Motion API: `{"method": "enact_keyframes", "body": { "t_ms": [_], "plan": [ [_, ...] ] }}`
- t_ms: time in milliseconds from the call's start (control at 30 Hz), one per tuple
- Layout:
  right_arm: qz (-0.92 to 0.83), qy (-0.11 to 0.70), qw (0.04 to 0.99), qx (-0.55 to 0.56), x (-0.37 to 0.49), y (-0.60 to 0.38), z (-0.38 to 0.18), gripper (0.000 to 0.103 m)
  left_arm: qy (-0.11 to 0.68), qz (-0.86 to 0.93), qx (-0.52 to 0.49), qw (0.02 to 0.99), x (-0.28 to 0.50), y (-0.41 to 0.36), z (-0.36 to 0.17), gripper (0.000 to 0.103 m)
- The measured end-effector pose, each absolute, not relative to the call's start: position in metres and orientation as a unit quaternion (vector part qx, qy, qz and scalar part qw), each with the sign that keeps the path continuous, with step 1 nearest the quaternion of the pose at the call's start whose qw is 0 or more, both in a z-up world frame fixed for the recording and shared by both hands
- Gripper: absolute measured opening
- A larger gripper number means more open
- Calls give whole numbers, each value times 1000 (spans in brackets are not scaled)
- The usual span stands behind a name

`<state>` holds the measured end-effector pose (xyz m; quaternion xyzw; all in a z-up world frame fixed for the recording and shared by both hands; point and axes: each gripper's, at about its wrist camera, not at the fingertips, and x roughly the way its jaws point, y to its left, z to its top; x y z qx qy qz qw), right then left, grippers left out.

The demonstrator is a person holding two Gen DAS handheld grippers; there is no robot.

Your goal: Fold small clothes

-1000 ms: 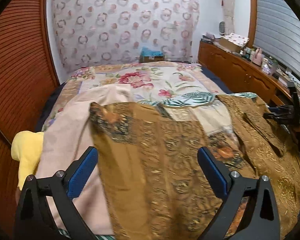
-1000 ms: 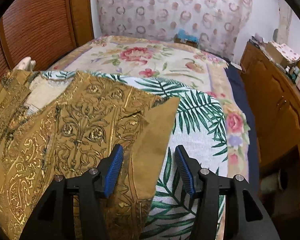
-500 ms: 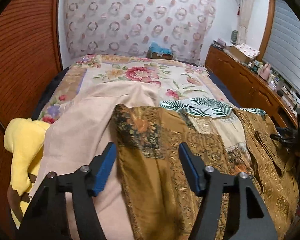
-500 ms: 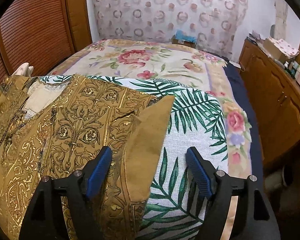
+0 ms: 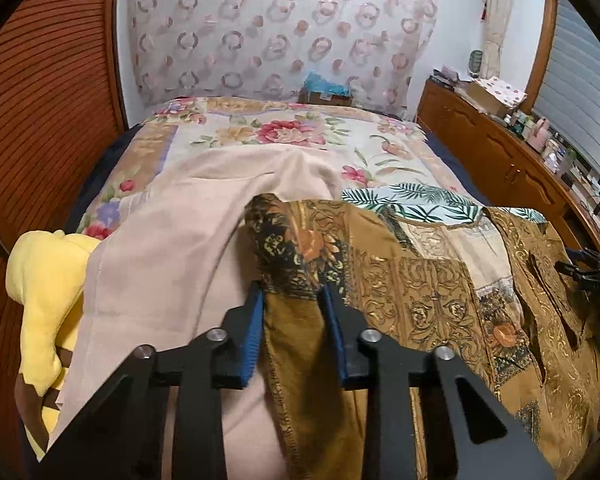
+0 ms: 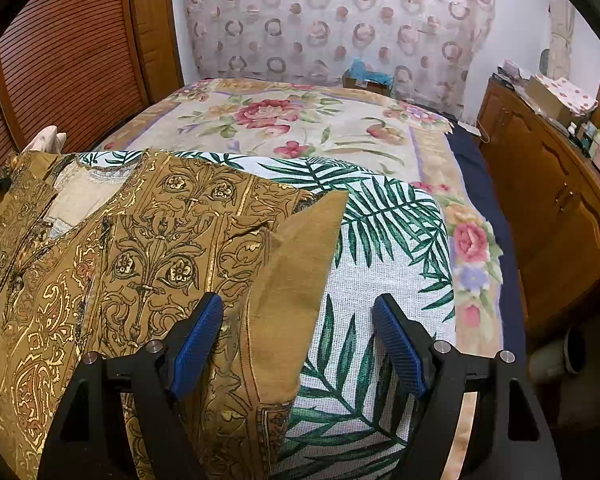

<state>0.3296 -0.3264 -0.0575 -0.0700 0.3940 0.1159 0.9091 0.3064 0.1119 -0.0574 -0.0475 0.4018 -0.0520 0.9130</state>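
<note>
A mustard-brown garment printed with gold scrollwork (image 5: 420, 292) lies spread across the near end of a bed under a floral bedspread (image 6: 300, 120), partly over a white cloth with green palm leaves (image 6: 380, 248). To its left lies a plain pale-pink cloth (image 5: 172, 240), and at the far left edge of the bed sits a yellow plush toy (image 5: 44, 280).

The left gripper (image 5: 294, 308), black with blue pads, is at the garment's left edge. Its jaws are closing, with a bunched fold of the brown fabric between them, the pads touching the cloth on both sides.

The right gripper (image 6: 298, 320) hangs over the garment's right side with its jaws spread wide. A plain brown turned-over flap of the garment lies in the gap; the left pad is just beside it, the right pad is over the palm-leaf cloth, and neither presses on anything.

A wooden cabinet (image 6: 560, 208) runs along the right of the bed, and a curtain with ring patterns (image 5: 280, 28) hangs at the far wall.
</note>
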Motion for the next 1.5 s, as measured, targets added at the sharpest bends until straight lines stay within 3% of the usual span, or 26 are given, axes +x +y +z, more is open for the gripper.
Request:
{"method": "enact_keyframes", "body": {
  "t_ms": [133, 233, 800, 967, 1200, 1500],
  "plan": [
    [116, 394, 909, -70, 330, -326, -57, 80, 394, -53, -36, 917, 304, 109, -53, 9],
    [116, 394, 909, -70, 330, -327, -57, 80, 372, -61, -31, 925, 296, 104, -42, 5],
    [123, 422, 895, -74, 341, -326, -54, 79, 324, -110, -25, 939, 264, 66, -12, 4],
    [159, 437, 882, -79, 347, -319, -45, 9, 323, -125, -31, 938, 255, 57, -8, 3],
    [169, 387, 903, -76, 315, -312, -17, 4, 295, -146, -35, 943, 221, 49, 14, 3],
    [181, 316, 929, -66, 206, -312, 25, 4, 259, -153, -48, 952, 151, 53, 30, 3]
  ]
}}
